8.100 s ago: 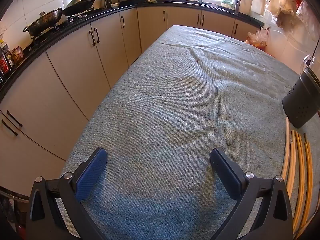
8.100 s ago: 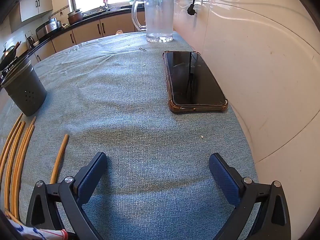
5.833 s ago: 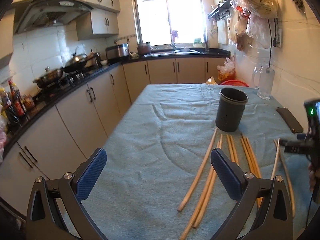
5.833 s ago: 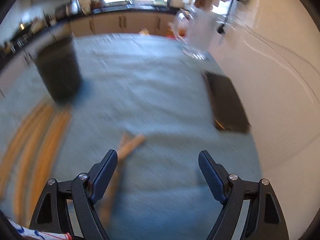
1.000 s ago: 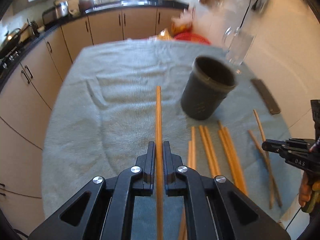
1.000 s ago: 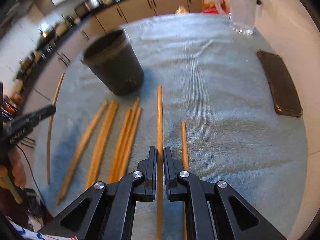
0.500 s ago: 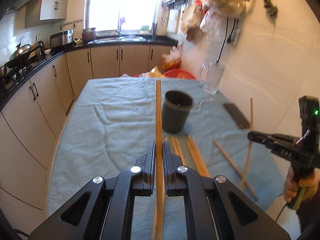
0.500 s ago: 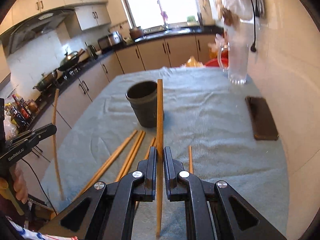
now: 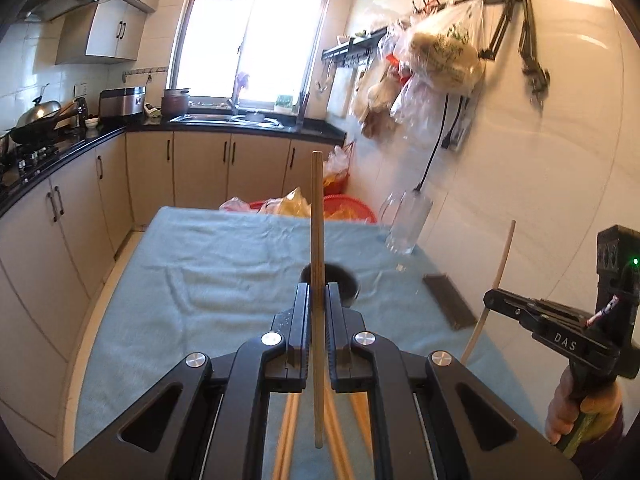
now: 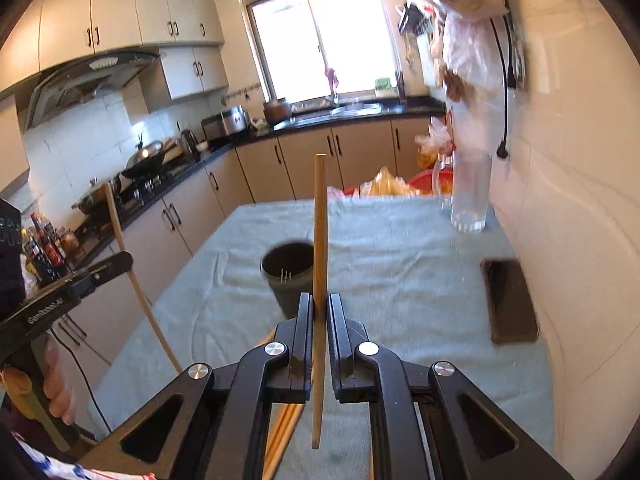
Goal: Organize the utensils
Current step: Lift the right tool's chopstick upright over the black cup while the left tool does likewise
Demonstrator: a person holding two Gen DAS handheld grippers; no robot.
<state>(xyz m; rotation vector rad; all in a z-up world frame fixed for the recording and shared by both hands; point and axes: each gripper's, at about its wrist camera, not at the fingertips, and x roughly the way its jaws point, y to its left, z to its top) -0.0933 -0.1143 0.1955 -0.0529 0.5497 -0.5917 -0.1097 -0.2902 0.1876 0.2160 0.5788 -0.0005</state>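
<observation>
The counter, covered in a pale blue-green cloth, runs away from both cameras toward the kitchen cabinets under the window. Its right edge lies against the white wall; its left edge drops to an open aisle in front of the stove-side cabinets. The broad left and middle stretch of cloth is bare and rumpled.

The dark utensil cup stands upright near the middle of the counter, with bare cloth on every side. A glass pitcher stands at the far right corner, close to the wall, and a dark phone lies flat along the right edge, well apart from the cup.

The left gripper is raised above the near end of the counter, its fingers clamped on one chopstick that stands nearly upright, its top reaching above the far counter edge and its lower end hanging free below the fingers. The cup's rim shows just behind the fingertips. The right gripper is likewise lifted, its fingers pressed together on a second chopstick held nearly vertical, with the cup just left of it in view.

Loose chopsticks lie on the cloth beneath the left gripper, mostly hidden by its frame.
</observation>
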